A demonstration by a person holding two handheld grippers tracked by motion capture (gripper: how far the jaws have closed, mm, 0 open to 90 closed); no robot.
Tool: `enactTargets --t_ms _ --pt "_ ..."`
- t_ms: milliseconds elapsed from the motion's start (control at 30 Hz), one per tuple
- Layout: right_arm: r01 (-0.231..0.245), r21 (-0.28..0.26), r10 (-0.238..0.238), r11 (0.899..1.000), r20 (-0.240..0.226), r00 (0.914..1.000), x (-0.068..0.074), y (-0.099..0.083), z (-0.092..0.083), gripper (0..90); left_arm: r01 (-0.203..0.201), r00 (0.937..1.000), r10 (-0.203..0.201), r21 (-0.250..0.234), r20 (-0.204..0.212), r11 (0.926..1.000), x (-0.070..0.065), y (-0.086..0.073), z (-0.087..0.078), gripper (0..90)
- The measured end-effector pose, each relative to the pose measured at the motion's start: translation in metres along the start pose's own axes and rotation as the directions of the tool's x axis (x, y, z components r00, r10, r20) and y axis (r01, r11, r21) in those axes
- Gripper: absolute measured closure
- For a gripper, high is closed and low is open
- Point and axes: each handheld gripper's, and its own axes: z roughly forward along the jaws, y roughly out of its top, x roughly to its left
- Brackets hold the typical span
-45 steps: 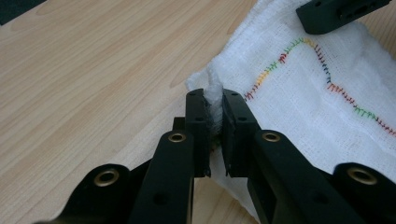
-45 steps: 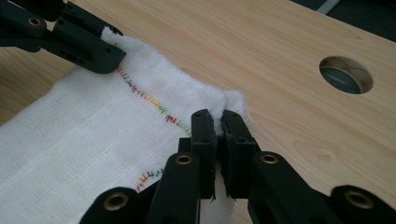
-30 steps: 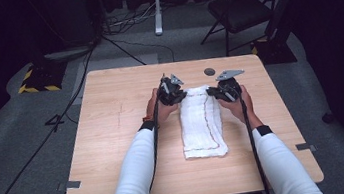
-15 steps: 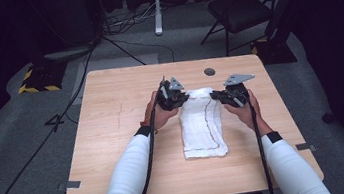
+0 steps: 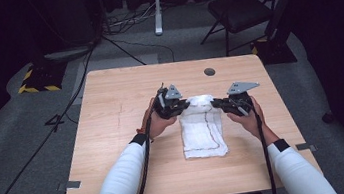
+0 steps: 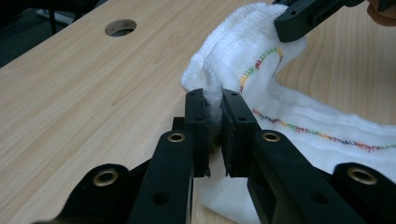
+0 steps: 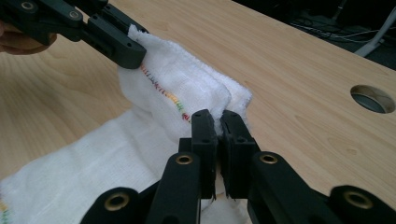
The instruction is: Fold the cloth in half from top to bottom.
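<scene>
The white cloth (image 5: pixel 203 128) lay mid-frame on the table (image 5: pixel 112 115), its far edge lifted. My left gripper (image 6: pixel 213 109) and right gripper (image 7: pixel 217 122) each pinched a corner; thin bites, so uneven pulling could slip one free.

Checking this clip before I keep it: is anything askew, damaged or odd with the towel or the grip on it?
Nothing stands out. The left gripper and right gripper are each shut on a far corner of the white towel, lifting that end while the near end lies flat on the table. No tears or stains show.
</scene>
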Motion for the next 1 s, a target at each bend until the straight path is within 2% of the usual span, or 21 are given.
enactTargets --t_ms 133,233,633,1000 --pt "0.02 0.0 -0.02 1.0 -0.014 0.9997 0.006 -0.002 -0.004 85.6 -0.011 0.9999 0.011 -0.006 0.01 0.9999 -0.006 -0.004 -0.005 82.3" --pt "0.024 0.003 -0.024 1.0 -0.02 0.9995 0.009 -0.004 -0.005 85.5 -0.036 0.9994 0.036 -0.004 0.004 0.9994 -0.01 -0.007 -0.007 82.2" --pt "0.069 0.027 -0.068 0.997 -0.051 0.9964 0.024 -0.012 -0.014 85.6 -0.029 0.9981 0.03 -0.007 0.053 0.9995 -0.022 -0.019 -0.014 81.8" --pt "0.091 0.042 -0.087 0.995 -0.083 0.9927 0.031 -0.022 -0.021 85.5 -0.055 0.9948 0.054 0.017 0.087 0.9983 -0.035 -0.023 -0.017 81.0"
